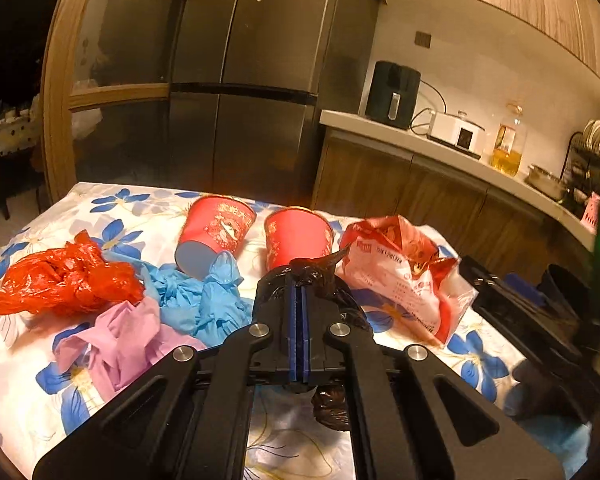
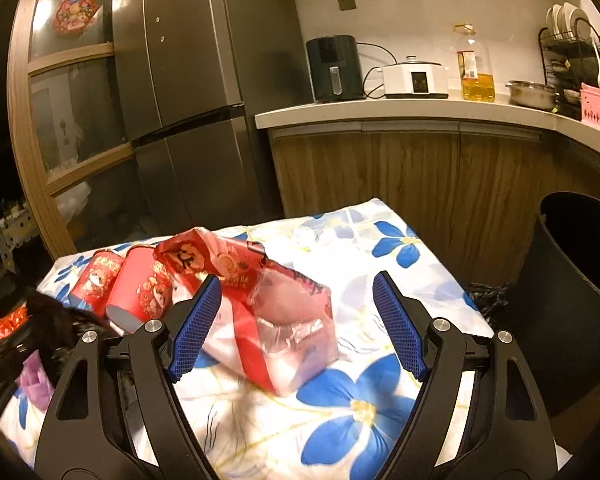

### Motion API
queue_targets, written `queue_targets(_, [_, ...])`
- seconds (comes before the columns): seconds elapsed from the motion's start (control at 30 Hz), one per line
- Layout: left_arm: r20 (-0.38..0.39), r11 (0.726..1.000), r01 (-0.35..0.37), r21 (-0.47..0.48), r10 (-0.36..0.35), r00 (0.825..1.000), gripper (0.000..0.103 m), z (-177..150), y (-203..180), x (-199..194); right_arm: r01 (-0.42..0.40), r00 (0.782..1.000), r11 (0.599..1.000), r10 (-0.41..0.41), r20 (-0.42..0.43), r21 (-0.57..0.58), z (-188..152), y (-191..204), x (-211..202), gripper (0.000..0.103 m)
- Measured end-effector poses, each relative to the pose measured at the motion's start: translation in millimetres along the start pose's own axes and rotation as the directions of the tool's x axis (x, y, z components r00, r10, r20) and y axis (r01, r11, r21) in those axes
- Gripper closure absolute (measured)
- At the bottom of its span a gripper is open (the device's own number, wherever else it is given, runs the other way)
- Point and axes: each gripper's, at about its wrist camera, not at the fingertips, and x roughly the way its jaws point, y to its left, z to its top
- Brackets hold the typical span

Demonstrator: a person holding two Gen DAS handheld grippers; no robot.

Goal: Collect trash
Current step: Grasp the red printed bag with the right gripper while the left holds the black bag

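My left gripper point(image 1: 299, 280) is shut on a black trash bag point(image 1: 314, 270) and holds it above the flowered table point(image 1: 32, 360). On the table lie a crumpled red plastic bag point(image 1: 64, 280), blue gloves point(image 1: 204, 296), a pink cloth point(image 1: 120, 344), two red paper cups point(image 1: 216, 232) point(image 1: 298, 236), and a red-and-white snack wrapper point(image 1: 400, 276). My right gripper point(image 2: 296, 320) is open, its jaws spread on either side of the snack wrapper point(image 2: 268, 312). The cups also show in the right wrist view point(image 2: 140, 288).
A black trash bin point(image 2: 576, 296) stands right of the table. Behind are a steel fridge point(image 2: 196, 80) and a counter point(image 2: 420, 112) with an air fryer, cooker, oil bottle, pot and dish rack.
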Motion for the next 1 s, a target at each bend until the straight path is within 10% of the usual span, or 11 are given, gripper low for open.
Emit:
queue_targets(0.27, [-0.006,1.000,0.018,0.002,-0.018,1.000,0.101,-1.5,0.0,1.7,-0.036,0.997,0.999,0.038,-0.060,0.038,2.5,-2.6,31.8,0.035])
queue_targets(0.6, [-0.029,1.000,0.025,-0.014,-0.025,0.999,0.101,-1.9,3.7,8.2,-0.146,0.980,0.989,0.147,-0.135,0.021,-9.9,3.6,34.1,0.086])
queue_targets(1.0, [-0.016,1.000,0.016,-0.016,-0.016,1.000,0.101,0.7,1.6,-3.3,-0.177,0.980,0.984,0.172,-0.103,-0.035,-14.5,11.6,-2.9,0.101])
